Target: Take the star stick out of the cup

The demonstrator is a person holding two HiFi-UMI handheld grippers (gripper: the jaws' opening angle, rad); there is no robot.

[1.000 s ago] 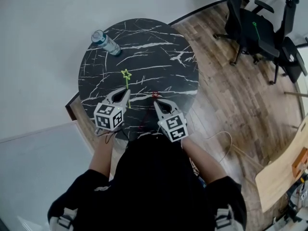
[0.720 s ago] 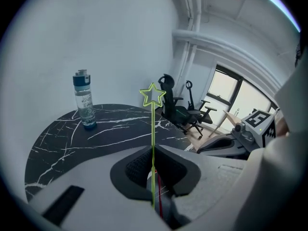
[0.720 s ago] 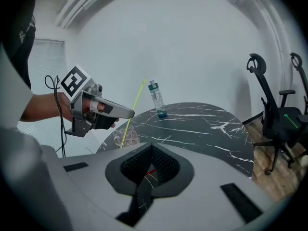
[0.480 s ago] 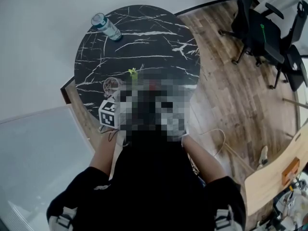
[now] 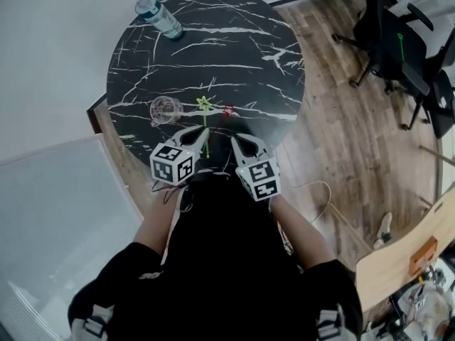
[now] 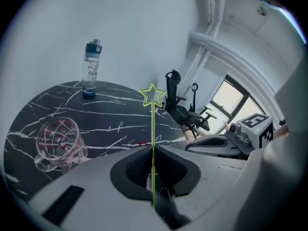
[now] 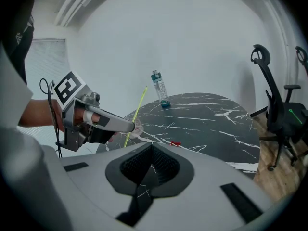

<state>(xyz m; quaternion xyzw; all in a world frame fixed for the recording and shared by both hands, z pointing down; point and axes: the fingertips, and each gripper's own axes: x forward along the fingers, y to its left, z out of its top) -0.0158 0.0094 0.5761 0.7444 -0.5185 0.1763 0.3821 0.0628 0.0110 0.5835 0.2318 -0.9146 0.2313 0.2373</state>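
Black marble table [image 5: 234,55]: 1 glass cup [image 5: 165,109], 1 water bottle [image 5: 159,18]. Left gripper [image 6: 153,150] pinches star stick [image 6: 152,124]; right gripper [image 7: 149,148] jaws together, empty.

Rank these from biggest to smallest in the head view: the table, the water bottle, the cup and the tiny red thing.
1. table: by far the largest.
2. water bottle and cup: about alike. The bottle is longer, the cup rounder, so I can't rank them.
3. red thing: the smallest, just a speck.
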